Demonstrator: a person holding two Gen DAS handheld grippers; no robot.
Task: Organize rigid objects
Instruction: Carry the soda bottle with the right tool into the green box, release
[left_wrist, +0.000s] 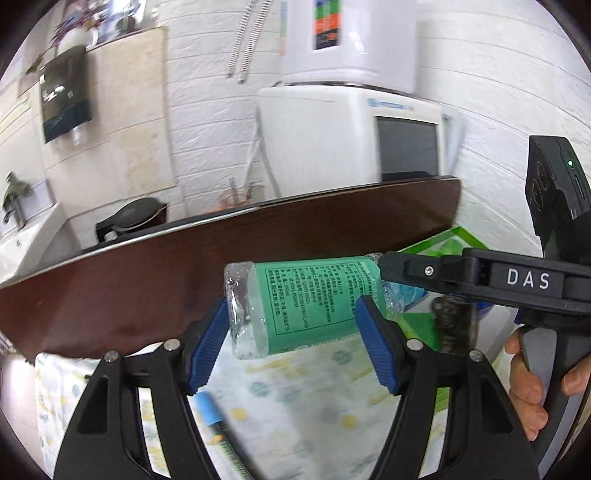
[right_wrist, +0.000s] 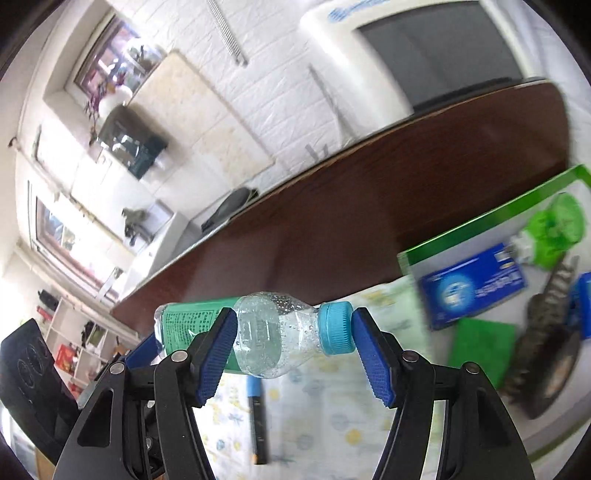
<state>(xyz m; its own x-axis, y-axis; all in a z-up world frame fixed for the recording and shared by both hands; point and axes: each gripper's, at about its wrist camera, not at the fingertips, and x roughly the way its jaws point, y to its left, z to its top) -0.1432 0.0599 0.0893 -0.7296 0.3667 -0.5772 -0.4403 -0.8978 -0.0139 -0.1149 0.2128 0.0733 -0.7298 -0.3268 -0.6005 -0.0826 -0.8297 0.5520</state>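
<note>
In the left wrist view, the left gripper is clamping a plastic water bottle across its body: one blue pad is bearing on the clear base end, the other on the green label toward the shoulder. The bottle is lying roughly horizontal in the air, base to the left, neck to the right.

In the right wrist view, the right gripper is gripping the same bottle lengthwise at its neck end. Its left pad is pressing against the clear shoulder, and its right pad is touching the end of the blue cap. The left wrist view shows this gripper reaching in from the right, with the person's right hand wrapping its handle.

Below the bottle, a patterned cloth is covering the surface, and a marker with a blue cap is lying on it, almost directly under the bottle.

Farther right, a green-rimmed tray is holding a blue box, a green flat pad, a green crumpled item and a dark ridged object; motion blur prevents closer identification. The bottle is well apart from the tray.

Beyond, a dark brown wooden panel is running across the scene, with a white appliance and a white brick wall behind it.
</note>
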